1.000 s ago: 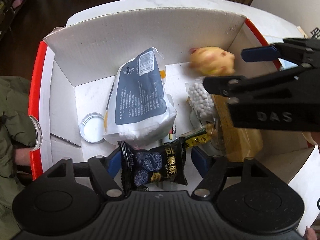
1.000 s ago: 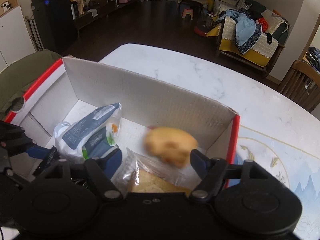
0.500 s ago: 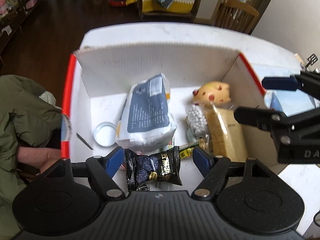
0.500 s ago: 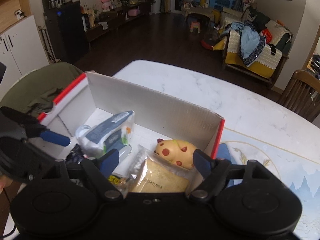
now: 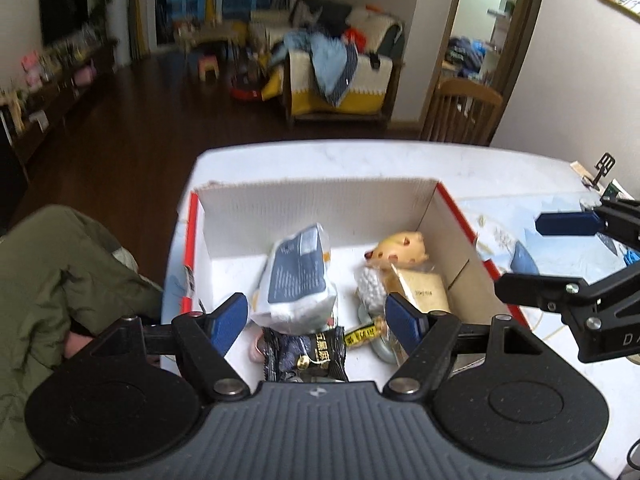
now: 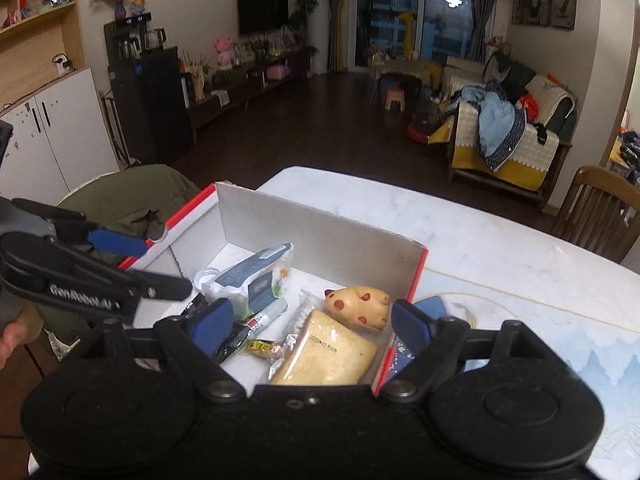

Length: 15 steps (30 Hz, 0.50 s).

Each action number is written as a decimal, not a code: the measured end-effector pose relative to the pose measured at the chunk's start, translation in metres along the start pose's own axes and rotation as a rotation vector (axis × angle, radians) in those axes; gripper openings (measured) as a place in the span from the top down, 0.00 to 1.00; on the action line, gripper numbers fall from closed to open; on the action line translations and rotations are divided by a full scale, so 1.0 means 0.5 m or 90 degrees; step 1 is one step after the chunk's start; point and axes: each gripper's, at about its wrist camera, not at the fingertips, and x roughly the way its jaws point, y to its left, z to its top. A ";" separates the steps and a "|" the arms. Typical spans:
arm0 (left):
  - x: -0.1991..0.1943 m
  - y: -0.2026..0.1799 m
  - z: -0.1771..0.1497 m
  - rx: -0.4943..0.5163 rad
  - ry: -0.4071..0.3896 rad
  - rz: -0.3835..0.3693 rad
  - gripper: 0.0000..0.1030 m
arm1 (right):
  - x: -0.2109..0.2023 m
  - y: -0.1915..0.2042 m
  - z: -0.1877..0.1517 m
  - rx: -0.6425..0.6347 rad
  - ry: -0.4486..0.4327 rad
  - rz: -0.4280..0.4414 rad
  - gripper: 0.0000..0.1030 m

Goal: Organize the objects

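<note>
Inside the cardboard box point(image 5: 320, 204), the yellow spotted toy point(image 6: 358, 306) lay at rest in the far right corner, where a second earlier it was a tumbling blur between the right tool's point(image 6: 310, 326) fingers. Both tools had pulled up and back from the box, the right one wide and empty, the left tool point(image 5: 318, 316) wide too, its black snack packet point(image 5: 308, 354) dropped at the box's near edge. Both drops looked done, so the organizing seemed nearly finished.

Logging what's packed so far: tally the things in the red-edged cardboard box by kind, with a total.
Sealed snack or food packets: 5, namely white-and-navy bag, black packet, yellow-wrapped bar, clear bag of white balls, wrapped tan bread slab
Yellow red-spotted toys: 1
White marker pens: 1
Total: 7
</note>
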 end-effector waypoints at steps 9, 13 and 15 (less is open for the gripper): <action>-0.061 -0.021 -0.026 0.002 -0.062 -0.002 0.20 | -0.047 0.010 -0.055 0.022 -0.057 -0.014 0.03; -0.070 -0.032 -0.042 0.002 -0.069 0.005 0.16 | -0.068 0.005 -0.072 0.043 -0.077 -0.003 0.00; -0.070 -0.036 -0.049 0.000 -0.070 0.002 0.07 | -0.078 0.005 -0.080 0.046 -0.084 0.001 0.00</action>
